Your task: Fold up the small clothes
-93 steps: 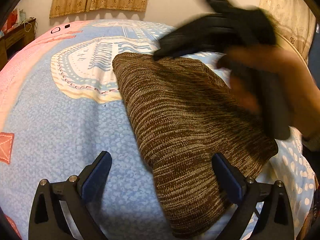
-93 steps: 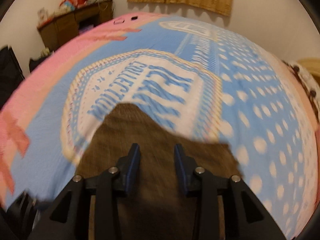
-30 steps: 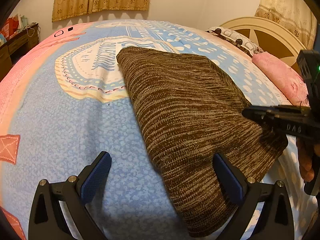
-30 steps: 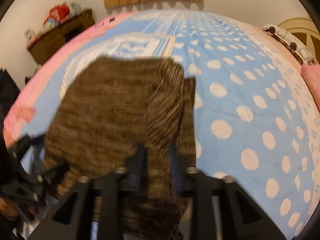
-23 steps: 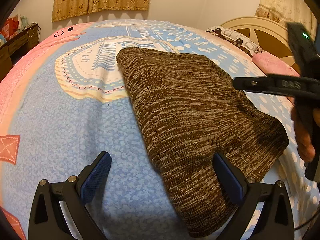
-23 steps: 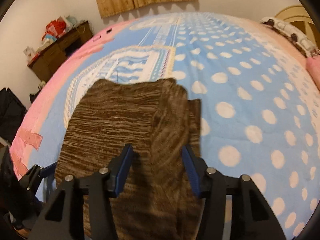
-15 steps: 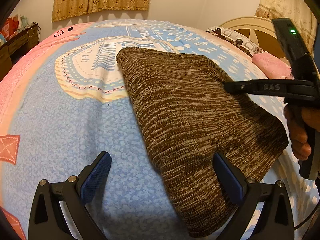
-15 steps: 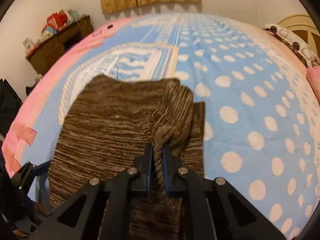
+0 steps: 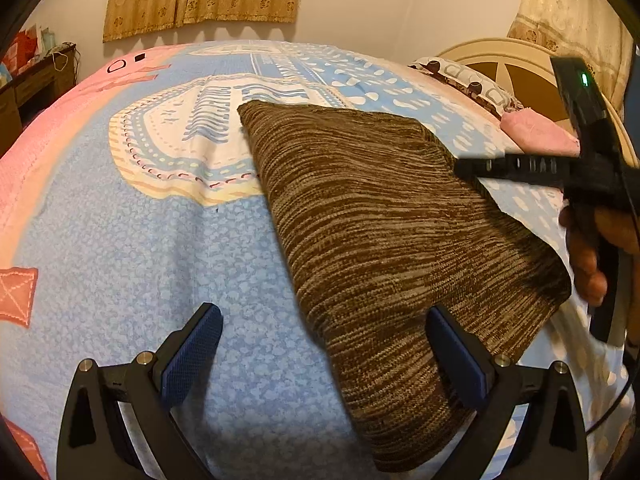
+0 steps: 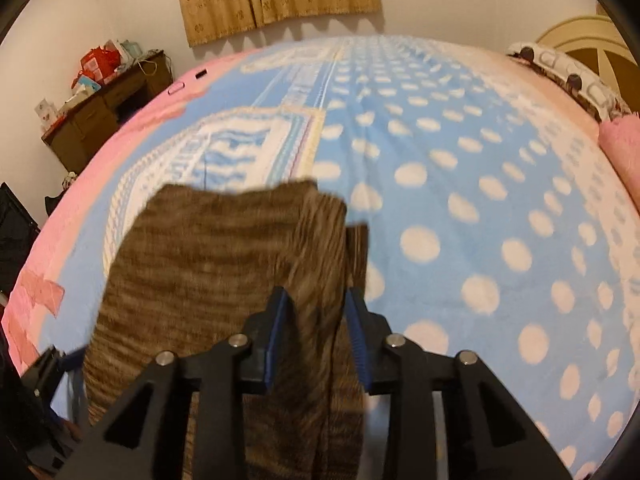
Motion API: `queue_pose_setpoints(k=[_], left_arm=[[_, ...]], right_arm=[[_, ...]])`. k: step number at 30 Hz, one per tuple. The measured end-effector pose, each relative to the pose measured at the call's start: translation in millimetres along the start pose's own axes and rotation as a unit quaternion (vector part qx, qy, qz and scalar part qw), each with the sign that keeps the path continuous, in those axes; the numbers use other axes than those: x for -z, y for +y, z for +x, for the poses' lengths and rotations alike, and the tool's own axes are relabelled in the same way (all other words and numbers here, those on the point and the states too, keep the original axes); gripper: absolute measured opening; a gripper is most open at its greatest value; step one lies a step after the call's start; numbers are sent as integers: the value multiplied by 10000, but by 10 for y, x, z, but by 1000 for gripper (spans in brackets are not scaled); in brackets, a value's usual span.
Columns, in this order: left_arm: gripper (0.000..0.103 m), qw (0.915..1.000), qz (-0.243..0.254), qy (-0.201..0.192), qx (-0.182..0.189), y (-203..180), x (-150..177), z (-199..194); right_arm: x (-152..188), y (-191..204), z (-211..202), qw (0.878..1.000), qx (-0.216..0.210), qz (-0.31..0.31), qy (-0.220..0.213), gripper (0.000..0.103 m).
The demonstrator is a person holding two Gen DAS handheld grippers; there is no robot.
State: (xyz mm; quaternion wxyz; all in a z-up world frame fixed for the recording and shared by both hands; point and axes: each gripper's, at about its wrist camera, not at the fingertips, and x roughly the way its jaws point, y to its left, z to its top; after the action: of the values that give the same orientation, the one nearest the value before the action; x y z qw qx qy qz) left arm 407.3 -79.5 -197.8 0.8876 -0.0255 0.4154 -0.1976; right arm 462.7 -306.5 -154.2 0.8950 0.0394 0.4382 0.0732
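Two claws work over one brown knit garment (image 9: 384,240) that lies on the bed (image 9: 168,248), spread on a blue, pink and white patterned cover. The left claw (image 9: 324,348) stands wide open just above the cover, its blue-padded fingers (image 9: 192,356) apart, one on either side of the garment's near corner and gripping nothing. The right claw (image 10: 316,332) is partly open, with a raised fold of the garment's right edge standing between its blue pads (image 10: 276,328); the picture is blurred there, so contact with the cloth cannot be told. In the left wrist view a hand (image 9: 592,256) holds the right tool at the garment's far side.
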Motion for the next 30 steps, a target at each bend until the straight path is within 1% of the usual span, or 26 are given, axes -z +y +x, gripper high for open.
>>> queue_pose_setpoints(k=[1, 4, 7, 9, 11, 12, 13, 15, 17, 21, 23, 25, 26, 27, 28, 30], left_arm=[[102, 10000, 16, 8, 0, -3, 0, -1], [102, 9999, 108, 58, -85, -37, -2, 12], [102, 9999, 113, 38, -48, -31, 3, -1], [102, 10000, 12, -35, 61, 14, 15, -39], [102, 9998, -91, -72, 152, 52, 19, -58], [102, 9997, -144, -92, 186, 66, 22, -72], [102, 9996, -170, -118, 191, 70, 28, -86], [102, 9996, -153, -137, 206, 52, 48, -113], [102, 9996, -110, -103, 220, 29, 71, -117], [102, 9998, 158, 65, -74, -86, 63, -47], [102, 9998, 203, 65, -8, -99, 65, -56], [102, 9997, 190, 113, 75, -90, 57, -48], [102, 9997, 172, 131, 84, -85, 47, -39], [102, 9997, 161, 139, 92, -79, 40, -31], [102, 9998, 135, 149, 89, -79, 34, -27], [102, 9998, 76, 158, 71, -77, 30, -22]], right_arm=[[-40, 12, 33, 10000, 43, -35, 32, 30], [-31, 37, 320, 9969, 412, -322, 582, 29], [-10, -106, 322, 9980, 274, 17, 575, 33], [49, -149, 316, 9978, 231, 52, 626, 31], [114, -119, 274, 9978, 302, -144, 569, 24], [140, -88, 243, 9977, 316, -240, 543, 13], [152, -44, 213, 9974, 378, -355, 494, 11], [175, 36, 166, 9958, 535, -630, 393, 11], [176, -31, 214, 9967, 451, -475, 470, 11], [164, -137, 266, 9979, 318, -207, 523, 11], [162, -134, 239, 9978, 324, -205, 545, 12], [156, -186, 241, 9979, 201, -111, 600, 21], [147, -233, 251, 9978, 91, -19, 652, 21], [142, -271, 255, 9977, 28, 65, 680, 30], [138, -325, 260, 9973, 17, 171, 710, 43], [144, -406, 283, 9970, -25, 264, 728, 52]])
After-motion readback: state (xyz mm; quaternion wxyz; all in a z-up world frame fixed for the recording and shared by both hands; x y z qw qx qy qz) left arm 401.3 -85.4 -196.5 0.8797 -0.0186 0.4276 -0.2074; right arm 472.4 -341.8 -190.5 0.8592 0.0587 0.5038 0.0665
